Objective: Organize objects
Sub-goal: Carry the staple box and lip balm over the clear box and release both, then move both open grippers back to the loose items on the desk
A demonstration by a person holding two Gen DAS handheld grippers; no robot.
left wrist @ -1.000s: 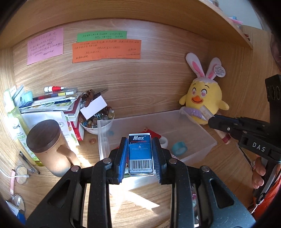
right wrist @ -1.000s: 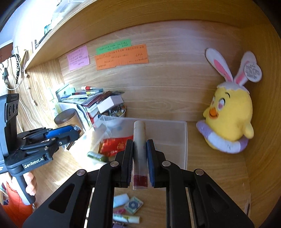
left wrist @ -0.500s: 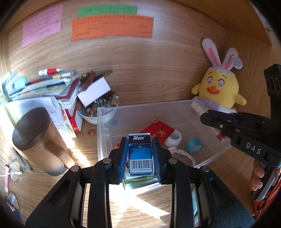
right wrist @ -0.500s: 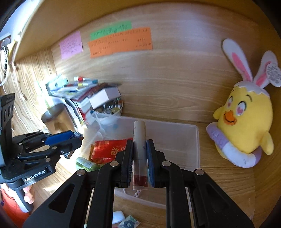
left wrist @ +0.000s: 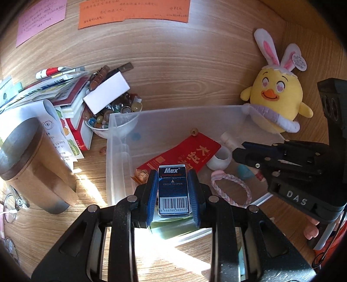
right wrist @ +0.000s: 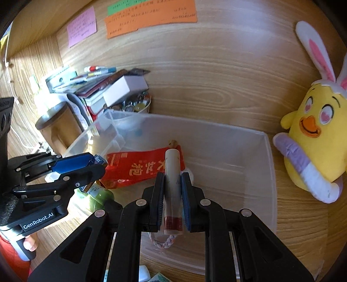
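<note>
1. The fingers (left wrist: 151, 191) of the left gripper (left wrist: 172, 193) are clamped on a small blue box (left wrist: 173, 191) marked "Max" with a barcode; the box sits upright between the blue pads, over the near left part of the clear plastic bin (left wrist: 121, 156).
2. The fingers (right wrist: 159, 195) of the right gripper (right wrist: 172, 199) are pressed narrow on a slim pale tube (right wrist: 172, 173) with a red band at its lower end; the tube points forward over the middle of the bin (right wrist: 249, 156).
3. Inside the bin lie a red packet (left wrist: 188, 151) with gold characters, a white ring (left wrist: 221, 157), a pink braided loop (left wrist: 229, 186) and a green item (right wrist: 97, 193) near the front wall.
4. Each gripper shows in the other's view; both hang above the bin, apart from one another.
5. On the counter (left wrist: 54, 227) left of the bin stand a brown lidded cup (left wrist: 32, 164), a stack of books (left wrist: 71, 97) and a bowl of marbles (left wrist: 108, 117) with a white box (left wrist: 106, 95) on top.
6. A yellow chick plush (left wrist: 277, 93) with rabbit ears sits just beside the bin's far right corner; coloured paper notes (left wrist: 132, 8) are stuck on the wooden back wall.
</note>
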